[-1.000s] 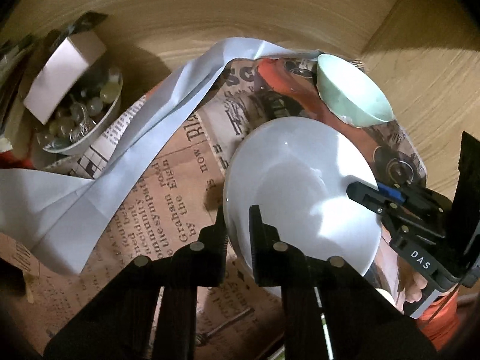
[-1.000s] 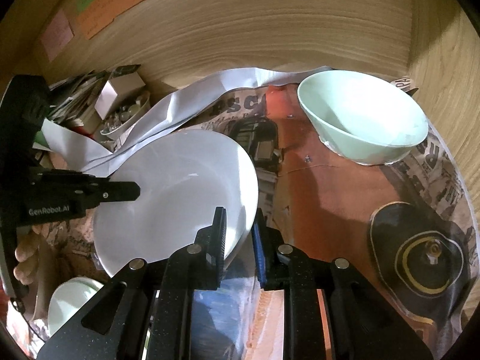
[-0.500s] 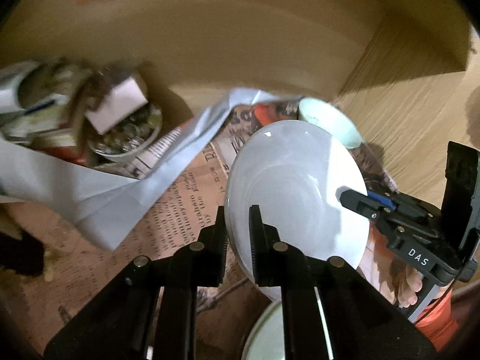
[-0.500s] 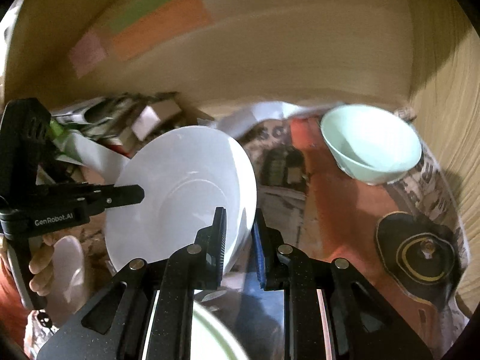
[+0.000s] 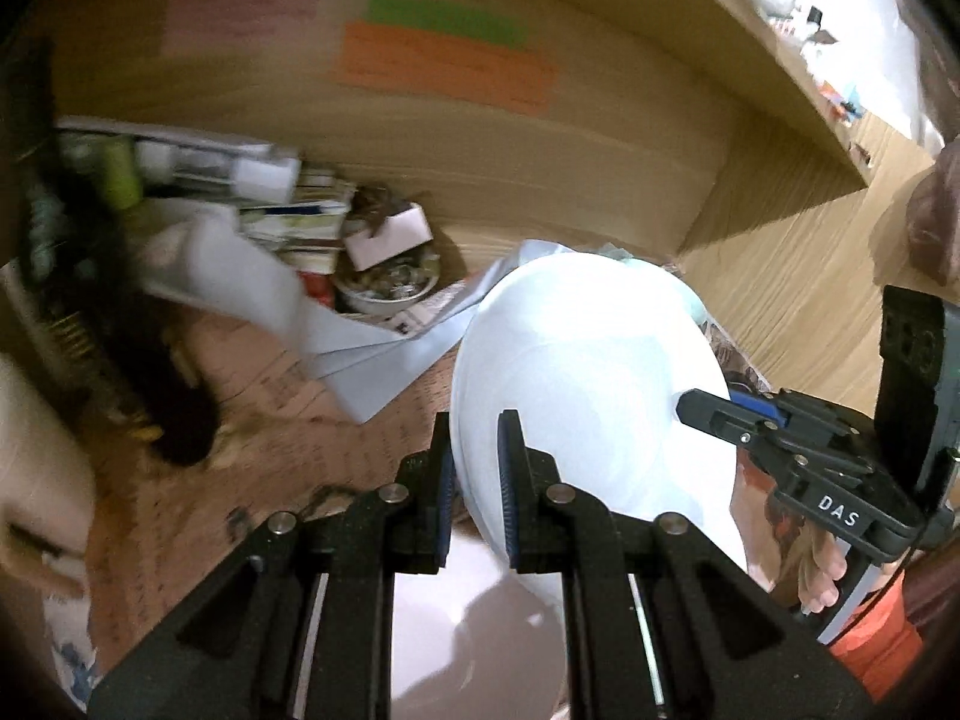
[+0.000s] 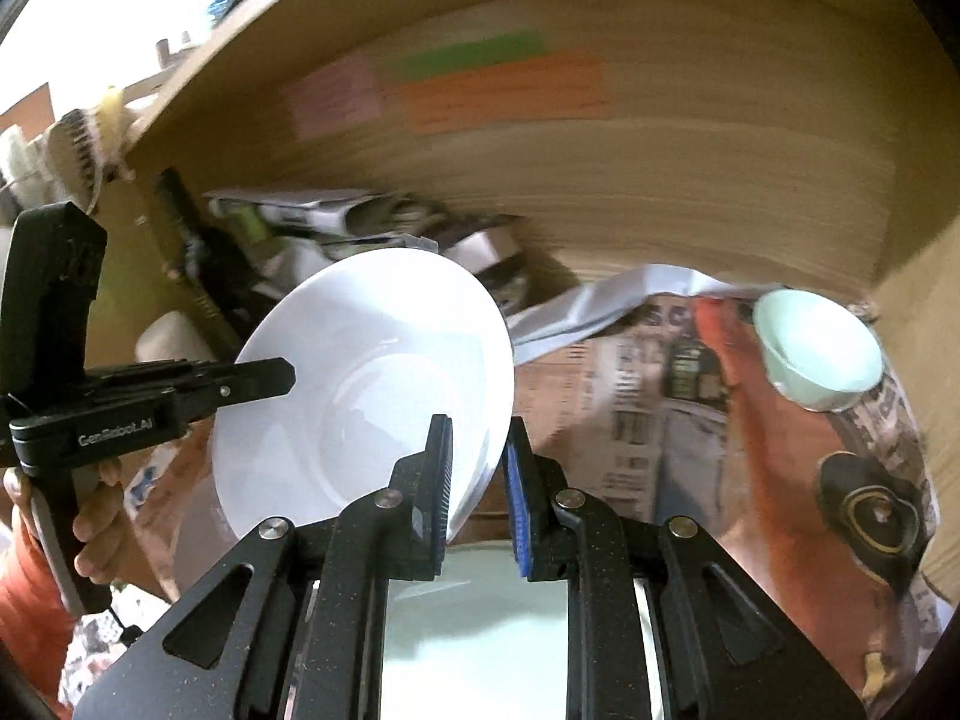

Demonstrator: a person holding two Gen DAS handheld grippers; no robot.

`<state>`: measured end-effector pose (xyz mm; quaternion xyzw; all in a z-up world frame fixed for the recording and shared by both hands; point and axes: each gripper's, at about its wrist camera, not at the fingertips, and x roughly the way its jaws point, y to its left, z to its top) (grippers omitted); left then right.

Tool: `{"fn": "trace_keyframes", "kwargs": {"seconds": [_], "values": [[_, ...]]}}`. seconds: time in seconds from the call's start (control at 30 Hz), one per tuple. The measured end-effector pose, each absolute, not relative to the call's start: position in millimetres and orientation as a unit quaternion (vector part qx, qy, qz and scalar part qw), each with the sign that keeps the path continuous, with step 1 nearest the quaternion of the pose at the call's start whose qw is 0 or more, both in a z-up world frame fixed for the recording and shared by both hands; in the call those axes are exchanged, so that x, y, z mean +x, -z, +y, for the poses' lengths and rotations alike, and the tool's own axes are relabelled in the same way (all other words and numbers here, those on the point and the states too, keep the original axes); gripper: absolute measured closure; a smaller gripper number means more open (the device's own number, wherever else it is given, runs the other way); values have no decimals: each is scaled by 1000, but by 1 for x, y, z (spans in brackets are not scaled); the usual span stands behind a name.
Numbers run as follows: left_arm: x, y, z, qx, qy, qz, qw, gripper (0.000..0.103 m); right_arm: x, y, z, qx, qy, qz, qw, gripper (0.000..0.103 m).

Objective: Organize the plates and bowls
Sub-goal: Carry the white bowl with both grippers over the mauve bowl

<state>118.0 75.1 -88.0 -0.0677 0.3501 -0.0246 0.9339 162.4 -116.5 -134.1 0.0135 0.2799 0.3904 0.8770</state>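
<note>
The white plate [image 5: 588, 396] is clamped at opposite rim edges by the left gripper [image 5: 477, 480] and right gripper [image 6: 477, 468], jaws narrow, presumably for steadiness, held above the newspaper-lined shelf [image 6: 654, 420]; beyond, a mint bowl [image 6: 816, 348] is left standing.

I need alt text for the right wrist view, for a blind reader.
Both grippers, right and left, clamp opposite rims of a tilted white plate. Behind it, a pale green bowl sits on newspaper inside a wooden shelf.
</note>
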Motion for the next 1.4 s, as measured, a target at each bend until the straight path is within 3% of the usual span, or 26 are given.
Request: {"fn": "trace_keyframes", "kwargs": {"seconds": [0.57,1.4], "values": [[37,116,135,-111,-35,351,929,91,117,157,-56,-16,-446,299,843,86],[29,159,132,-65,-69,379,921,91,117,195,-35,-59,-443,339,828,86]]}}
